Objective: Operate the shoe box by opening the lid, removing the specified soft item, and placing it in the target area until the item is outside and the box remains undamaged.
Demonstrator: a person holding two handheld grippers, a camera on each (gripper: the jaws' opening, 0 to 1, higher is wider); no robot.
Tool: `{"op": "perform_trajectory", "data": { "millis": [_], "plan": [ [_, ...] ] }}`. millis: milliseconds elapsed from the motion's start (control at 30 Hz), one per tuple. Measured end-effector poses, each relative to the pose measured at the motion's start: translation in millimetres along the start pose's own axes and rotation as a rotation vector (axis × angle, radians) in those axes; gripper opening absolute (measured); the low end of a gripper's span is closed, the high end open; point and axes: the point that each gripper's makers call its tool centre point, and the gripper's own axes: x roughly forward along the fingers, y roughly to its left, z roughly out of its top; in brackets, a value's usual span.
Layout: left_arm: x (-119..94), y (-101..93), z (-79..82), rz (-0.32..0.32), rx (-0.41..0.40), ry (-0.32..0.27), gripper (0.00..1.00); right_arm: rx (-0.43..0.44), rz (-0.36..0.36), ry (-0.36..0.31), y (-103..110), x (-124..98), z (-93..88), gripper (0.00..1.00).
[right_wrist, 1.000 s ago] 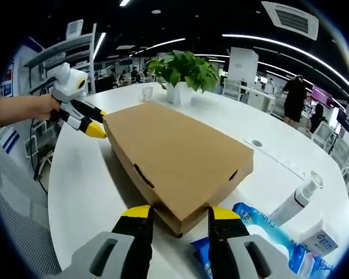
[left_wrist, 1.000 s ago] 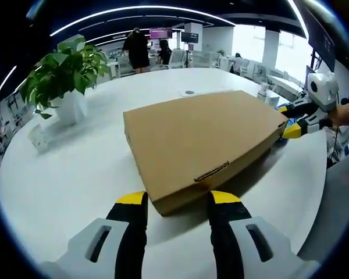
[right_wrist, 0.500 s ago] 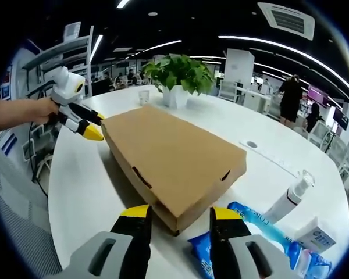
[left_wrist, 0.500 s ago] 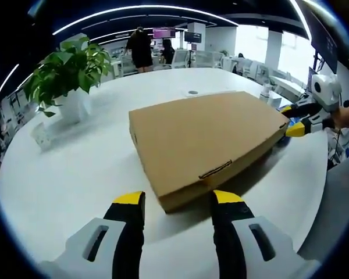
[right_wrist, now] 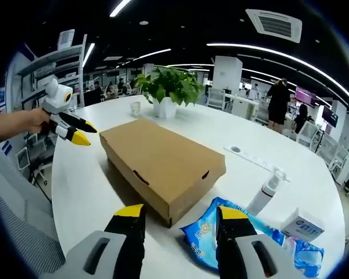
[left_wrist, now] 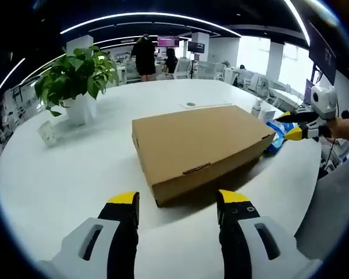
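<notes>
A closed brown cardboard shoe box (left_wrist: 200,144) (right_wrist: 160,161) lies flat on the round white table (left_wrist: 64,168) (right_wrist: 87,180). My left gripper (left_wrist: 177,200) is open, its yellow-tipped jaws a little short of the box's near end, nothing between them. My right gripper (right_wrist: 177,214) is open too, just short of the box's opposite corner. Each gripper appears in the other's view, held in a hand off the box's far end: the right gripper (left_wrist: 291,125), the left gripper (right_wrist: 75,131).
A potted green plant (left_wrist: 75,78) (right_wrist: 170,87) and a small cup (left_wrist: 45,132) stand beyond the box. Blue wipe packs (right_wrist: 206,235), a white pump bottle (right_wrist: 266,192) and a small carton (right_wrist: 305,225) lie by the right gripper. People stand in the office behind.
Both grippers have drawn back from the box, so it looks smaller and farther off. The box lies as before, lid closed.
</notes>
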Motion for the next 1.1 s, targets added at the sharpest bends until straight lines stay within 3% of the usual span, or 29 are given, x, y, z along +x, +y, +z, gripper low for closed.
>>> {"op": "perform_trajectory", "data": {
  "millis": [367, 633, 1100],
  "plan": [
    [-28, -28.7, 14.2, -0.034, -0.001, -0.063, 0.63, 0.0, -0.064, 0.004, -9, -38, -17.0, 0.57],
    [-41, -51.5, 29.6, -0.066, 0.001, -0.118, 0.69, 0.059, -0.133, 0.003, -18, -72, -33.0, 0.62],
    [-62, -88.7, 14.2, -0.117, 0.011, -0.137, 0.81, 0.097, -0.216, 0.023, -26, -127, -61.6, 0.73]
  ]
}}
